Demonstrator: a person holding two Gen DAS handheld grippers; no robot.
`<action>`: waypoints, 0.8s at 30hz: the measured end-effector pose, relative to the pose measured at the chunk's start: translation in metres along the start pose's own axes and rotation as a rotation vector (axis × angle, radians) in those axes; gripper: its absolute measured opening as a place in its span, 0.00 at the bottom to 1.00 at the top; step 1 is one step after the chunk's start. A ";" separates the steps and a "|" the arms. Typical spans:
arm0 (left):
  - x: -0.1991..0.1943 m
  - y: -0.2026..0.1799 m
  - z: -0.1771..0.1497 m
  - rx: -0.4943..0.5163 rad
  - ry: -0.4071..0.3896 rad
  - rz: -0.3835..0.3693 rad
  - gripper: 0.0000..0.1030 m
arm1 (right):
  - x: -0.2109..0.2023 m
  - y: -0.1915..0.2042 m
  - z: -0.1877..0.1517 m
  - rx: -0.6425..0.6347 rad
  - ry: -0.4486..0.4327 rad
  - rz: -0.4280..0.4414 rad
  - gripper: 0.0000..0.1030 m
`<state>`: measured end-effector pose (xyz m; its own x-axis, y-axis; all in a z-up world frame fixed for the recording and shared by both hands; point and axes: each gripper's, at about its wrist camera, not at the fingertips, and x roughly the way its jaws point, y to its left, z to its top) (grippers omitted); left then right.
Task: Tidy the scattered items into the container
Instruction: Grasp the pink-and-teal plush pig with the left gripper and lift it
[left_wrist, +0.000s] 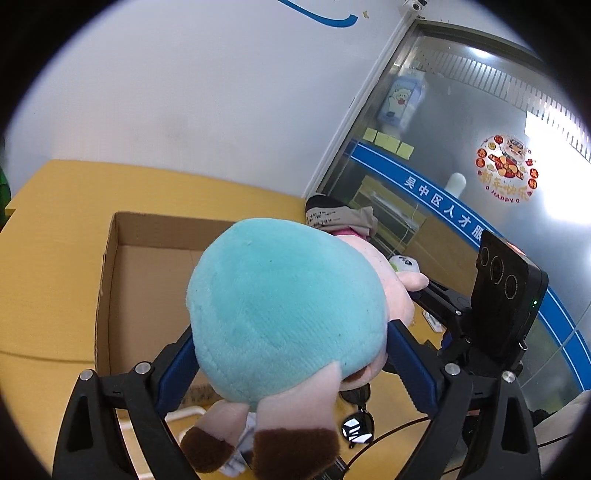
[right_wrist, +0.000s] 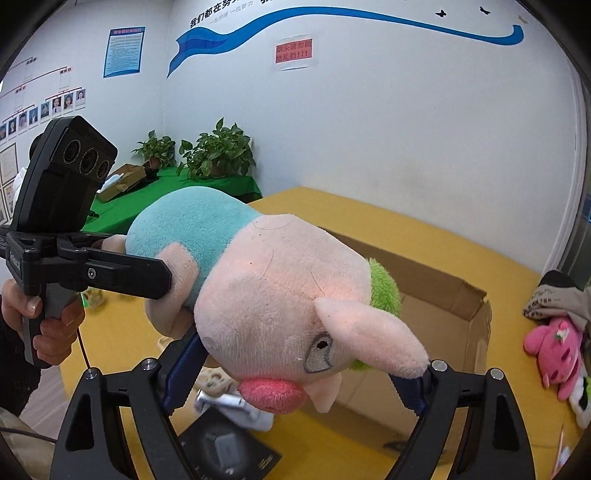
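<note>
A plush pig with a teal body (left_wrist: 280, 306) and pink head (right_wrist: 280, 295) is held in the air by both grippers, above the near edge of an open cardboard box (left_wrist: 110, 266) that also shows in the right wrist view (right_wrist: 458, 306). My left gripper (left_wrist: 291, 354) is shut on its teal body near the legs. My right gripper (right_wrist: 299, 362) is shut on its head. The left gripper also shows in the right wrist view (right_wrist: 140, 273). The box's visible inside looks bare.
The yellow table (right_wrist: 424, 236) carries a pink plush toy (right_wrist: 557, 350) and dark clothing (right_wrist: 561, 291) at the right. Sunglasses (left_wrist: 356, 417), a black flat item (right_wrist: 229, 446) and small pale items lie under the pig. A glass door (left_wrist: 461, 147) stands at the right.
</note>
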<state>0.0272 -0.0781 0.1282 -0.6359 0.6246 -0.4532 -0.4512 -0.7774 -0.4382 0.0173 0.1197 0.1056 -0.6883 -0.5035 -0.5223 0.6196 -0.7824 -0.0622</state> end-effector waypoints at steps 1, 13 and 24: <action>0.003 0.005 0.005 -0.001 -0.002 -0.004 0.91 | 0.005 -0.003 0.005 -0.001 0.000 -0.004 0.88; 0.043 0.047 0.063 0.028 -0.002 0.008 0.91 | 0.065 -0.033 0.054 0.008 0.029 -0.039 0.89; 0.086 0.092 0.121 0.051 0.014 0.058 0.91 | 0.126 -0.073 0.095 0.003 0.021 -0.040 0.89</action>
<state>-0.1448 -0.1051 0.1432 -0.6533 0.5795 -0.4872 -0.4456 -0.8146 -0.3713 -0.1508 0.0786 0.1251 -0.7045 -0.4637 -0.5373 0.5904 -0.8030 -0.0811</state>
